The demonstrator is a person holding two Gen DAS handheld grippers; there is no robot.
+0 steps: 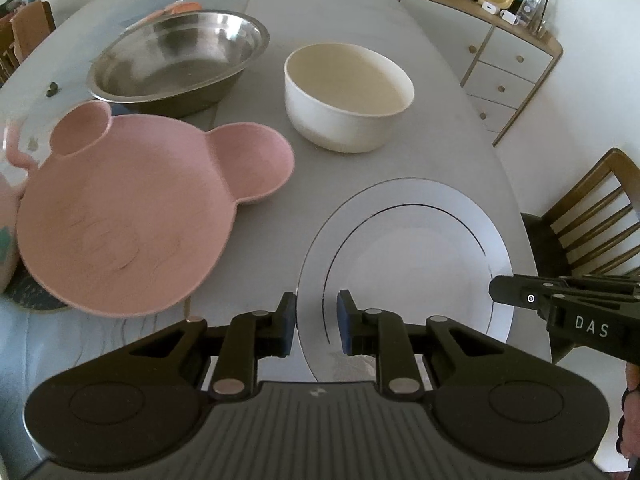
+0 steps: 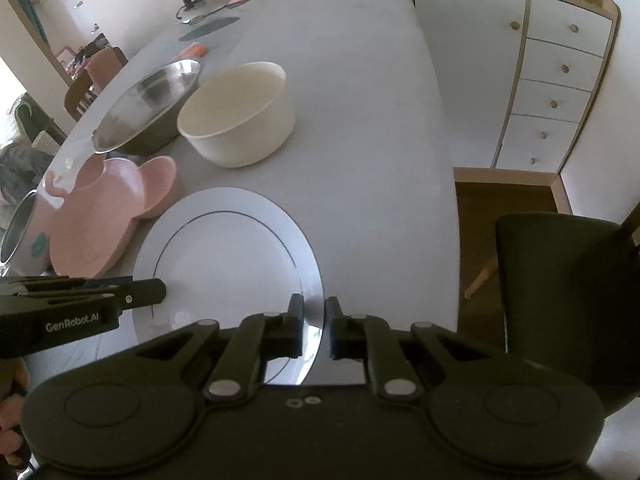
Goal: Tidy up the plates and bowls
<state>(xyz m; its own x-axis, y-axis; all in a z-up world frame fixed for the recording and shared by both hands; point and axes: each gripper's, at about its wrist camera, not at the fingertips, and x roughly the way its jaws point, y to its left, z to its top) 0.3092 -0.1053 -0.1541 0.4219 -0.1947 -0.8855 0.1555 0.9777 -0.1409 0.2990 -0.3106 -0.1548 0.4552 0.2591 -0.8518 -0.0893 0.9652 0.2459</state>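
Left wrist view: grey counter (image 1: 328, 20) carries a steel basin (image 1: 176, 60), pink bear plate (image 1: 132, 216), white plate (image 1: 408, 256) and white bowl (image 1: 348, 96). Left gripper (image 1: 317, 326) jaws straddle the white plate's left rim, parted; right gripper (image 2: 315, 330) jaws likewise at its right rim

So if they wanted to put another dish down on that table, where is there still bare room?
The widest bare patch runs along the table right of the white bowl, toward the cabinet, and beyond both bowls. The near-left is crowded: pink bear plate, steel bowl and white plate sit close, with both grippers at the white plate's rim.
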